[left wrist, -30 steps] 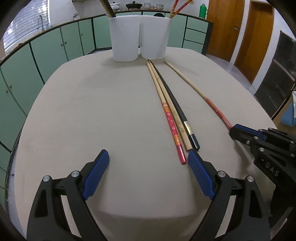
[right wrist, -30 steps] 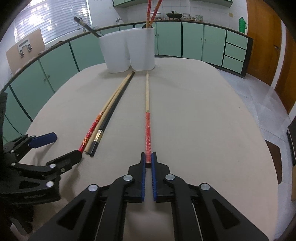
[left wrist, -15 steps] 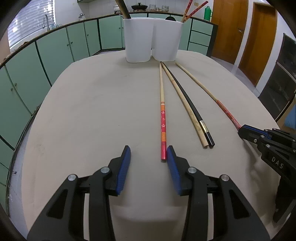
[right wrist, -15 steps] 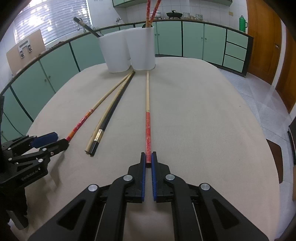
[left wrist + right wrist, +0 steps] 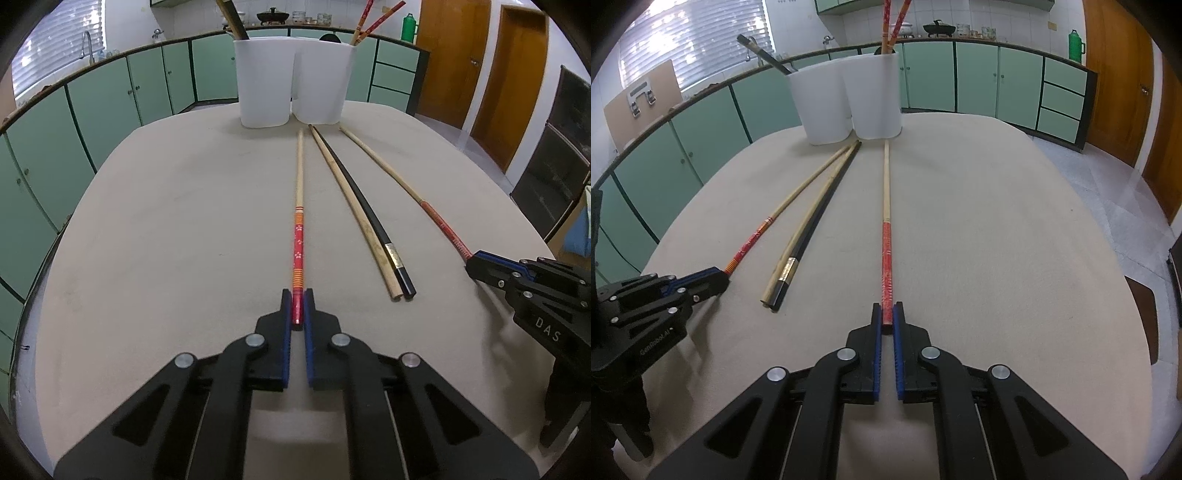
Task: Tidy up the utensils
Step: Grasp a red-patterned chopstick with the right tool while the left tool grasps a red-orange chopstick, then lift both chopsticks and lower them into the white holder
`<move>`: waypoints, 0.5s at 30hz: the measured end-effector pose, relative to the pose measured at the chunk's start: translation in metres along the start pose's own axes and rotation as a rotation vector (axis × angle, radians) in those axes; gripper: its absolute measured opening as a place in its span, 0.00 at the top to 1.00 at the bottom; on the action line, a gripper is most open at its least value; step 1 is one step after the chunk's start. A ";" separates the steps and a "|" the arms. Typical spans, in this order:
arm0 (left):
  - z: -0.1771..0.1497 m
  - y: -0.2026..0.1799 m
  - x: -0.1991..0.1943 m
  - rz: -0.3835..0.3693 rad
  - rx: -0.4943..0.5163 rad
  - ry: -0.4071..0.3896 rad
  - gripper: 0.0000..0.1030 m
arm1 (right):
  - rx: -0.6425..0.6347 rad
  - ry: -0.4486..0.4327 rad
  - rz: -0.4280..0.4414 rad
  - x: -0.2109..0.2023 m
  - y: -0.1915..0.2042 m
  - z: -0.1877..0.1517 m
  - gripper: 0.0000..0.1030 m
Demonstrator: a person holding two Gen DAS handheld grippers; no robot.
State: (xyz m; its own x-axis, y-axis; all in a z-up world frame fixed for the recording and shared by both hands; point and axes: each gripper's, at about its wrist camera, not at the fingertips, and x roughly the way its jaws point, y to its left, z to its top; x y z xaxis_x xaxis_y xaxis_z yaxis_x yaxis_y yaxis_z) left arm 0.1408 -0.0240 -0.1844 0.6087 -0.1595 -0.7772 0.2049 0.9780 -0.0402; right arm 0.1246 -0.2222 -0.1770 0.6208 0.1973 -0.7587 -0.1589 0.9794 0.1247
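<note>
My left gripper (image 5: pixel 297 308) is shut on the near end of a red flowered chopstick (image 5: pixel 298 240) that lies on the table. My right gripper (image 5: pixel 887 314) is shut on the near end of a red-handled chopstick (image 5: pixel 886 236), also lying flat. It shows in the left wrist view (image 5: pixel 402 184) too. Between them lie a plain wooden chopstick (image 5: pixel 354 214) and a black chopstick (image 5: pixel 369 218), side by side. A white two-compartment holder (image 5: pixel 291 79) stands at the far edge. Its left cup holds dark utensils, its right cup red chopsticks (image 5: pixel 373 18).
The beige round-cornered table (image 5: pixel 166 240) drops off on all sides. Green cabinets (image 5: pixel 110 107) ring the room. Wooden doors (image 5: pixel 517 74) stand at the right. A chair edge (image 5: pixel 1145 317) sits beside the table's right side.
My left gripper moved right and forward over the flowered chopstick's end and closed on it. That chopstick swung away from the wooden and black pair. My right gripper stayed shut on its chopstick.
</note>
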 end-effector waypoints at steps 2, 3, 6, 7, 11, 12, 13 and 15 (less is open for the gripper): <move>0.001 0.000 -0.001 -0.006 -0.002 0.000 0.95 | 0.002 -0.005 0.003 -0.001 -0.001 0.000 0.94; 0.001 0.001 -0.002 -0.009 -0.004 0.001 0.95 | 0.008 -0.011 0.008 -0.003 -0.001 0.000 0.94; 0.003 0.002 -0.007 -0.010 -0.004 -0.004 0.95 | 0.014 -0.034 0.014 -0.008 -0.003 0.002 0.94; 0.005 0.002 -0.011 -0.010 -0.003 -0.008 0.95 | 0.011 -0.039 0.012 -0.010 -0.002 0.003 0.94; 0.012 0.003 -0.027 -0.013 0.009 -0.042 0.95 | 0.004 -0.079 0.013 -0.024 -0.002 0.011 0.94; 0.016 0.002 -0.034 -0.011 0.015 -0.060 0.95 | 0.003 -0.088 0.014 -0.027 -0.002 0.013 0.94; 0.019 0.002 -0.040 -0.011 0.018 -0.076 0.95 | 0.000 -0.107 0.015 -0.034 -0.002 0.018 0.95; 0.025 0.001 -0.053 -0.016 0.023 -0.107 0.95 | -0.009 -0.137 0.016 -0.045 -0.003 0.025 0.95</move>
State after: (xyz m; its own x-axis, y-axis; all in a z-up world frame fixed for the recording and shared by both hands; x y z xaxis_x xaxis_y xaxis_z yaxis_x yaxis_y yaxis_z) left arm 0.1283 -0.0178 -0.1277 0.6831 -0.1893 -0.7053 0.2315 0.9721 -0.0367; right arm 0.1161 -0.2330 -0.1273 0.7170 0.2175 -0.6622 -0.1761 0.9758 0.1298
